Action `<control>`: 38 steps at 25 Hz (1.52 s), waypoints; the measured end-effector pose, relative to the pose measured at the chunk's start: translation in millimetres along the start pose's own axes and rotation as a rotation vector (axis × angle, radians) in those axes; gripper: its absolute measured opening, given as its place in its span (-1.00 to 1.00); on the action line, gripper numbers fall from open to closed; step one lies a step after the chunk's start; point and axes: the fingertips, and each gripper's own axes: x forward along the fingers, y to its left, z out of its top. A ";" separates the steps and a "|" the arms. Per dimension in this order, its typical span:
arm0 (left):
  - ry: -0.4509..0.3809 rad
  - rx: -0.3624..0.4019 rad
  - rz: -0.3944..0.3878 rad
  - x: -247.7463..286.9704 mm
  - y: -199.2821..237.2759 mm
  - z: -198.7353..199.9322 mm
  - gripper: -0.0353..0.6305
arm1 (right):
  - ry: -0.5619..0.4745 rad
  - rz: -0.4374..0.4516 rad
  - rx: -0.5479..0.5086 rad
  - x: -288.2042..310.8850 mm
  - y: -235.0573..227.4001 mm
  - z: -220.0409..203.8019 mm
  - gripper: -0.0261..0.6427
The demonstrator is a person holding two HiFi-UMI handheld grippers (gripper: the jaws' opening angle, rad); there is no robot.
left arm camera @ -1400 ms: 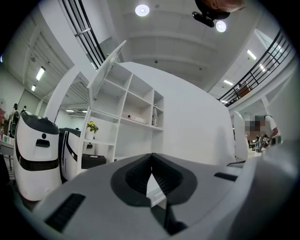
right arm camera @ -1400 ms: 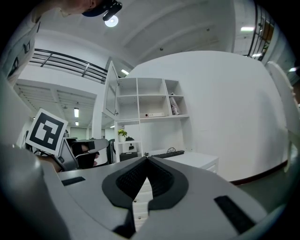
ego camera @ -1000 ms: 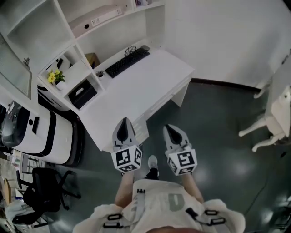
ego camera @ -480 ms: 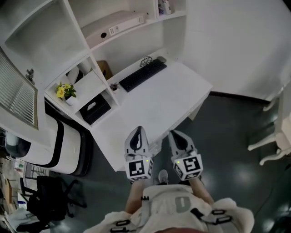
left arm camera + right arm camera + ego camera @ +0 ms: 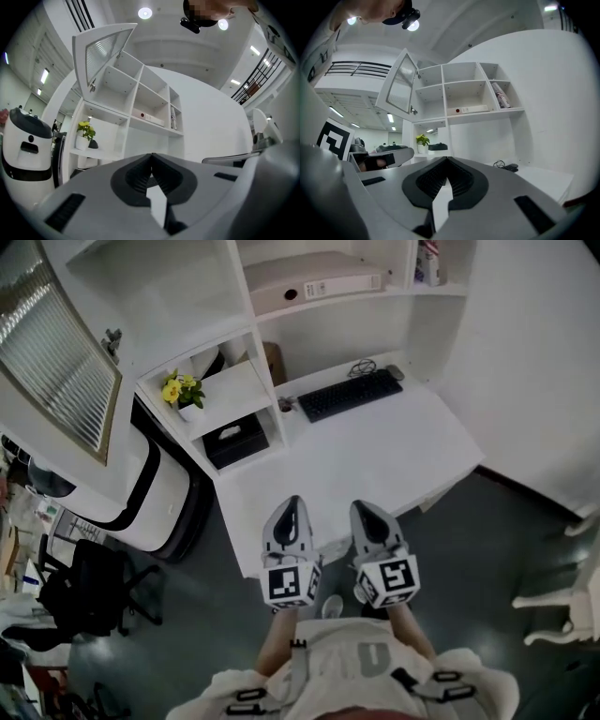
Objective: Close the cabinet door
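Observation:
The white cabinet door point(image 5: 66, 362) with ribbed glass stands swung open at the upper left of the shelf unit, its small handle point(image 5: 112, 338) at the free edge. In the left gripper view the door point(image 5: 101, 51) juts out above the open compartment; in the right gripper view the door point(image 5: 401, 82) hangs left of the shelves. My left gripper point(image 5: 289, 519) and right gripper point(image 5: 367, 517) are side by side at the desk's near edge, both shut and holding nothing, well short of the door. Both point roughly level at the shelves: the left gripper point(image 5: 151, 157) and the right gripper point(image 5: 446, 161).
A white desk point(image 5: 394, 456) carries a black keyboard point(image 5: 349, 395). The shelves hold a yellow-flowered plant point(image 5: 183, 392), a black box point(image 5: 236, 439) and a binder point(image 5: 314, 282). A white-and-black machine point(image 5: 141, 493) and an office chair point(image 5: 84, 601) stand left; white furniture legs point(image 5: 562, 615) stand right.
Both grippers and the head have moved closer to the desk and turned toward the shelves. The open door now fills more of the upper left. Both grippers stayed shut.

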 end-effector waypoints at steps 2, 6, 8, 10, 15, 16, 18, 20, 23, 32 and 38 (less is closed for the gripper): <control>-0.007 0.013 0.070 -1.6 10.9 4.0 -0.88 | -0.010 0.068 -0.011 14.0 2.9 5.8 -0.91; -0.034 0.022 0.213 -9.8 29.3 16.6 -0.88 | -0.017 0.196 -0.027 38.3 6.9 15.0 -0.91; -0.047 0.026 0.280 -18.1 36.3 21.9 -0.88 | -0.026 0.256 -0.034 49.0 10.3 18.4 -0.91; -0.057 0.039 0.337 -27.2 40.1 25.0 -0.88 | -0.032 0.312 -0.027 57.5 15.0 21.2 -0.91; -0.076 0.078 0.467 -56.6 50.3 33.8 -0.88 | -0.022 0.466 0.010 73.8 42.8 16.3 -0.91; -0.072 0.081 0.491 -62.7 51.9 33.8 -0.88 | -0.020 0.490 0.013 74.4 49.2 14.8 -0.91; -0.067 0.078 0.535 -73.9 53.8 32.9 -0.88 | -0.013 0.533 0.017 72.9 59.8 12.2 -0.91; -0.070 0.066 0.574 -85.2 56.3 32.3 -0.88 | -0.015 0.577 0.018 70.8 70.8 11.8 -0.91; -0.056 0.063 0.606 -100.4 63.3 27.0 -0.88 | -0.021 0.628 0.013 69.8 85.0 12.6 -0.91; -0.035 0.012 0.725 -127.7 78.9 13.4 -0.88 | -0.016 0.726 0.018 62.6 111.2 11.3 -0.91; -0.033 -0.017 0.780 -138.1 92.8 16.1 -0.88 | -0.021 0.754 0.014 58.3 116.6 12.5 -0.91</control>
